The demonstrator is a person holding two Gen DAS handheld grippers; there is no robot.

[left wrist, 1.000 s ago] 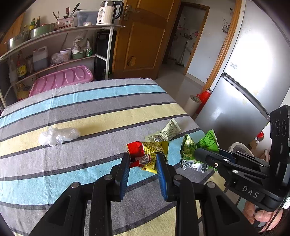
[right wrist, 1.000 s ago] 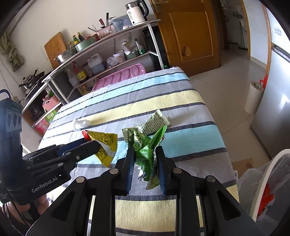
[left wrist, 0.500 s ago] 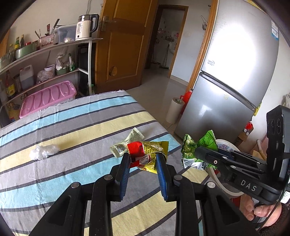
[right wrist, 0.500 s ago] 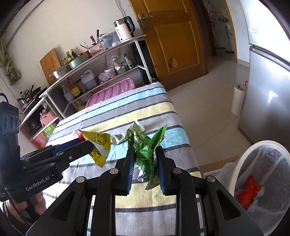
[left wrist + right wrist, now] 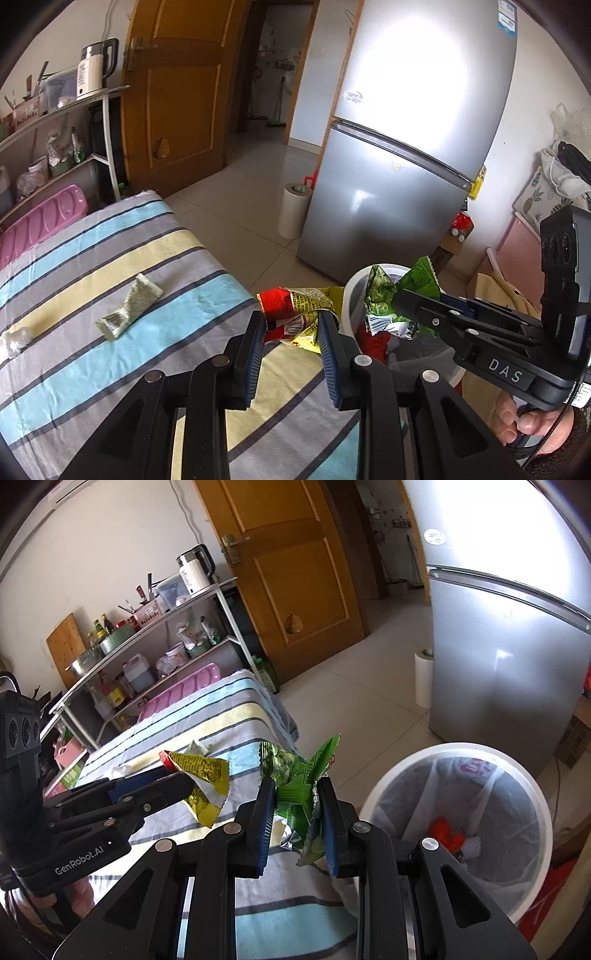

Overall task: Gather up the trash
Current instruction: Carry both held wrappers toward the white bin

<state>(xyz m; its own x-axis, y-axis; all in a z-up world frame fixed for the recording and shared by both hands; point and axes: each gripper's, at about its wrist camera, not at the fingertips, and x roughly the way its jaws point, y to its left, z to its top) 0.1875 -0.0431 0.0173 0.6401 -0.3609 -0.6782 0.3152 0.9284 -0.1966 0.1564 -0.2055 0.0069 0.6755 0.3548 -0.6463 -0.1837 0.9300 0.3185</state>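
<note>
My left gripper [image 5: 291, 325] is shut on a red and yellow snack wrapper [image 5: 295, 306], held in the air at the table's edge beside the bin; it also shows in the right wrist view [image 5: 201, 779]. My right gripper [image 5: 297, 808] is shut on a crumpled green wrapper [image 5: 299, 775], which also shows in the left wrist view [image 5: 391, 295], held over the near rim of the white trash bin [image 5: 532, 786]. The bin has a clear liner with red trash [image 5: 445, 832] inside. A pale green wrapper [image 5: 129, 306] and a clear plastic wad [image 5: 16, 338] lie on the striped tablecloth [image 5: 110, 354].
A silver fridge [image 5: 399, 155] stands behind the bin, with a white paper roll [image 5: 293, 210] on the floor beside it. A metal shelf rack [image 5: 155, 635] with a kettle and bottles and a pink lid [image 5: 184, 690] stand beyond the table's far end, by a wooden door [image 5: 295, 572].
Both grippers have swung right, off the table toward the bin, each still holding its wrapper. The bin is now close under the right gripper.
</note>
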